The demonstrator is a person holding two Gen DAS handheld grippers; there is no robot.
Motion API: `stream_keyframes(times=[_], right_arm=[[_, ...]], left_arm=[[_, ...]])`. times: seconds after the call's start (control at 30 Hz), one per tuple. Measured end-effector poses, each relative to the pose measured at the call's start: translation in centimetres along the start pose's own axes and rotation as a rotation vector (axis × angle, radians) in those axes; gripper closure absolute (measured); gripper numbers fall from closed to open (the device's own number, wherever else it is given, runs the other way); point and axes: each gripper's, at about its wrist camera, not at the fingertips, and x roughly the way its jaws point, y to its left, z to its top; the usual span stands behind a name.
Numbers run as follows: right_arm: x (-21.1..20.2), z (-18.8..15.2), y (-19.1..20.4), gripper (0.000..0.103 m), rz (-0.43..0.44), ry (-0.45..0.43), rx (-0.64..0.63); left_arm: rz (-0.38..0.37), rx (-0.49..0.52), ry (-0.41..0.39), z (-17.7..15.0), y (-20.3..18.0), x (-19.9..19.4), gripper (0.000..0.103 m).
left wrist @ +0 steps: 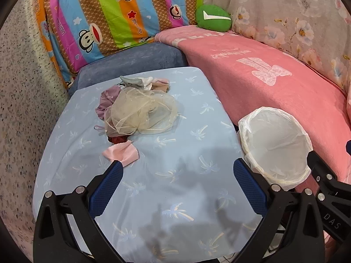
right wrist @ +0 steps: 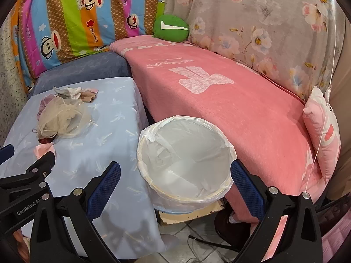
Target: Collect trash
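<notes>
1. Both grippers sit nearest the camera, fingers spread wide and holding nothing: the left gripper [left wrist: 176,172] hangs over a table, and the right gripper [right wrist: 175,173] hangs over a bin.
2. Trash on the table is a small heap of scraps [left wrist: 136,107] toward its far side: a cream mesh bundle [left wrist: 142,114] on top, mauve and grey cloth bits tucked under and behind it, and something dark red at its near edge.
3. One pink satin scrap [left wrist: 121,153] with zigzag edges lies just in front of the heap, close to the left gripper's left fingertip.
4. Beside the table's right edge stands a round bin [right wrist: 228,153], lined with a white plastic bag [right wrist: 186,160]. Only the crumpled liner shows inside; no trash is visible in it.
5. A light blue tablecloth [left wrist: 175,131] with pale palm-tree prints covers the table.
6. Behind the bin runs a sofa under a pink blanket [right wrist: 230,109], with a green cushion [right wrist: 171,28] at its back and a striped cartoon-monkey cushion [left wrist: 109,15] behind the table.
</notes>
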Motion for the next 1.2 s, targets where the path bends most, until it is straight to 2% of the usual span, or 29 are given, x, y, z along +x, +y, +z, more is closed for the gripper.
stream_keyframes(times=[1.2], right_arm=[[-1.3, -1.6, -0.5, 0.006, -0.034, -0.003, 0.009]], left_arm=[[-0.022, 0.022, -0.021, -0.9, -0.5, -0.7, 0.007]])
